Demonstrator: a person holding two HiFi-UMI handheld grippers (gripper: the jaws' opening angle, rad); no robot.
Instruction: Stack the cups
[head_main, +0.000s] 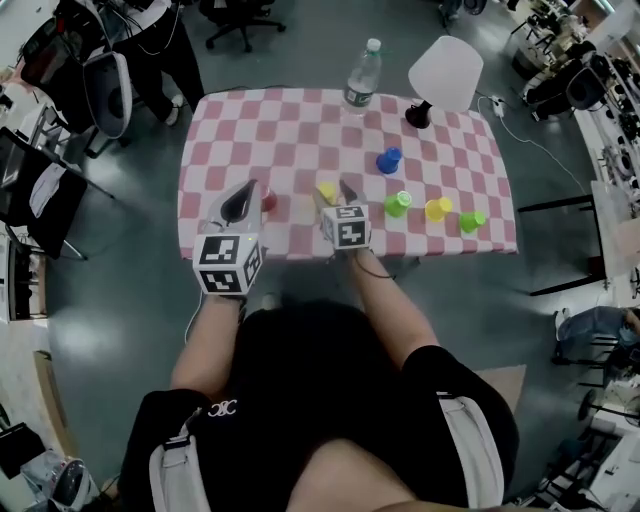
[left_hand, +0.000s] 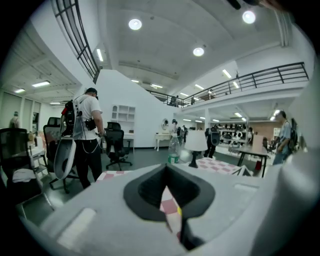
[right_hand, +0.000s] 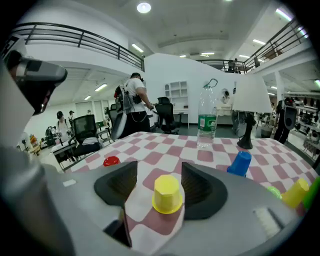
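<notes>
Several small cups stand upside down on the checkered table (head_main: 280, 130). A yellow cup (right_hand: 166, 194) stands between the jaws of my right gripper (right_hand: 159, 167), which is open, and the pads do not press on it. In the head view this yellow cup (head_main: 327, 191) sits at the right gripper (head_main: 333, 190) tips. A red cup (head_main: 268, 202) lies just right of my left gripper (head_main: 243, 200), whose jaws are shut with nothing in them. A blue cup (head_main: 388, 160), a green cup (head_main: 398, 204), a second yellow cup (head_main: 438, 209) and another green cup (head_main: 472, 221) stand further right.
A water bottle (head_main: 362, 75) and a white table lamp (head_main: 445, 75) stand at the table's far edge. A person with a backpack (left_hand: 82, 132) and office chairs (head_main: 240, 20) are beyond the table. The near table edge (head_main: 300, 255) is just in front of both grippers.
</notes>
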